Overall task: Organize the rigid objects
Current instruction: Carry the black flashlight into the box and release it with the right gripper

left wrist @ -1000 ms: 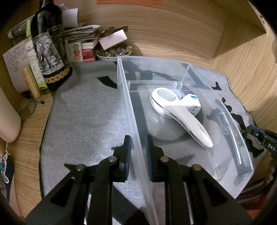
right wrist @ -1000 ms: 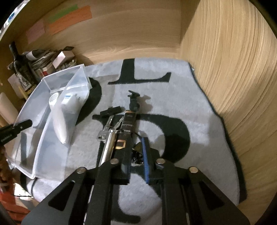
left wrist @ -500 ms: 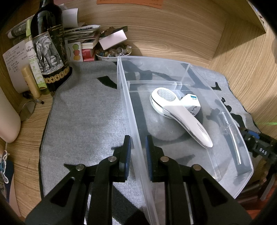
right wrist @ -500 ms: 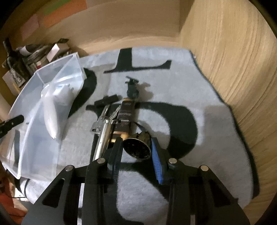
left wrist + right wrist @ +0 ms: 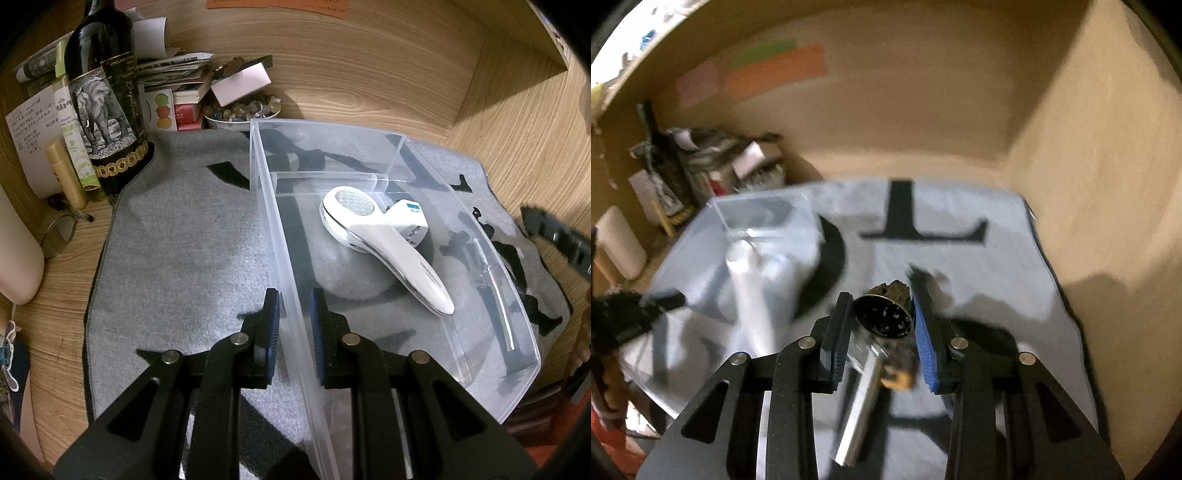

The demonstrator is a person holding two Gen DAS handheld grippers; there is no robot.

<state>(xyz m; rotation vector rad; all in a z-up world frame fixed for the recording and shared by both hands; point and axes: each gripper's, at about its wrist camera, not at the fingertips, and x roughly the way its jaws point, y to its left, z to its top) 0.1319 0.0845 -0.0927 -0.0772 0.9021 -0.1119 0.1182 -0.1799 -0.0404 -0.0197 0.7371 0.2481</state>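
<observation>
Tongs on the left [image 5: 293,317] clamp the clear bin's wall [image 5: 284,280]; right tongs [image 5: 881,317] grip a dark metal cup [image 5: 884,314].

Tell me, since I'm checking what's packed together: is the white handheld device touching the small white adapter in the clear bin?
Touching. The left wrist view shows the white handheld device lying against the small white adapter, no gap between them.

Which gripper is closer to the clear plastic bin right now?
Left. The left gripper has its jaws astride the clear bin's near side wall. The right gripper is off to the bin's right, above the mat, holding a small dark bell.
</observation>
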